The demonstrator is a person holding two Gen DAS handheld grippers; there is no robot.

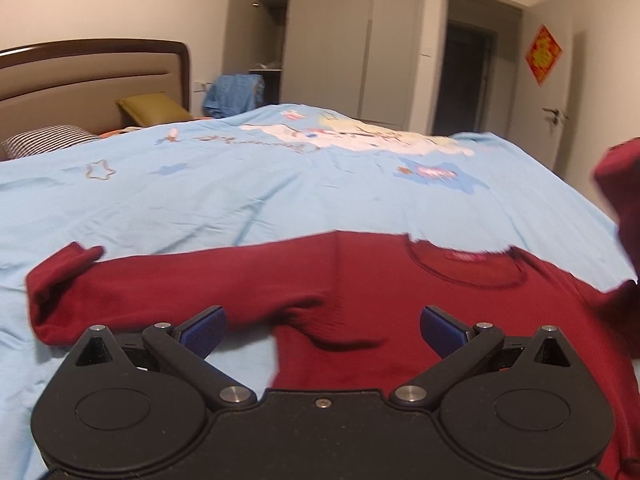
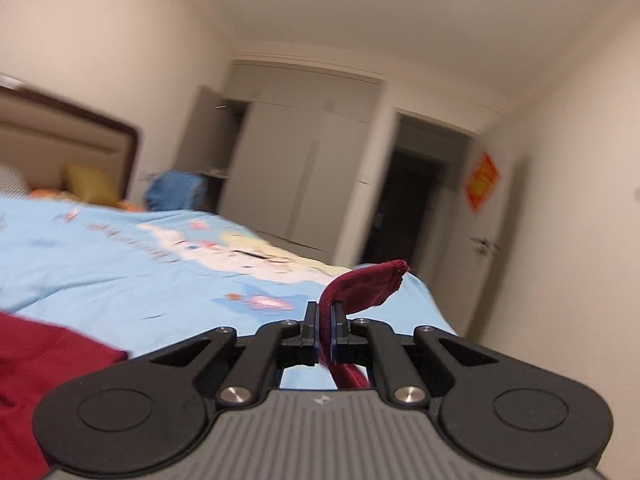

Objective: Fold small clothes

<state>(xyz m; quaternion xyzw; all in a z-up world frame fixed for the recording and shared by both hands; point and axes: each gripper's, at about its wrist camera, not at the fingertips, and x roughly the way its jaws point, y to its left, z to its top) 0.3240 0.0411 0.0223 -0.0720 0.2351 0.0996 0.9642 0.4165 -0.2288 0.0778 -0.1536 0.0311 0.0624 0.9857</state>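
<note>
Red sweater point(image 1: 384, 292) lies flat on light blue bedspread point(image 1: 240, 200), one sleeve stretched out sideways. Left gripper point(image 1: 322, 326) spread wide above sweater near armpit, blue pads point(image 1: 202, 330) holding nothing. Right gripper point(image 2: 327, 330) pressed together, pinching other sleeve's cuff point(image 2: 370, 284), lifted off bed.

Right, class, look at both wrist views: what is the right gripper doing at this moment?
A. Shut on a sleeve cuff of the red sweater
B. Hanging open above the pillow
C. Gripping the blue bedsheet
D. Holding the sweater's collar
A: the right gripper has its jaws closed on the red sweater, with the sleeve cuff sticking up past them.
</note>
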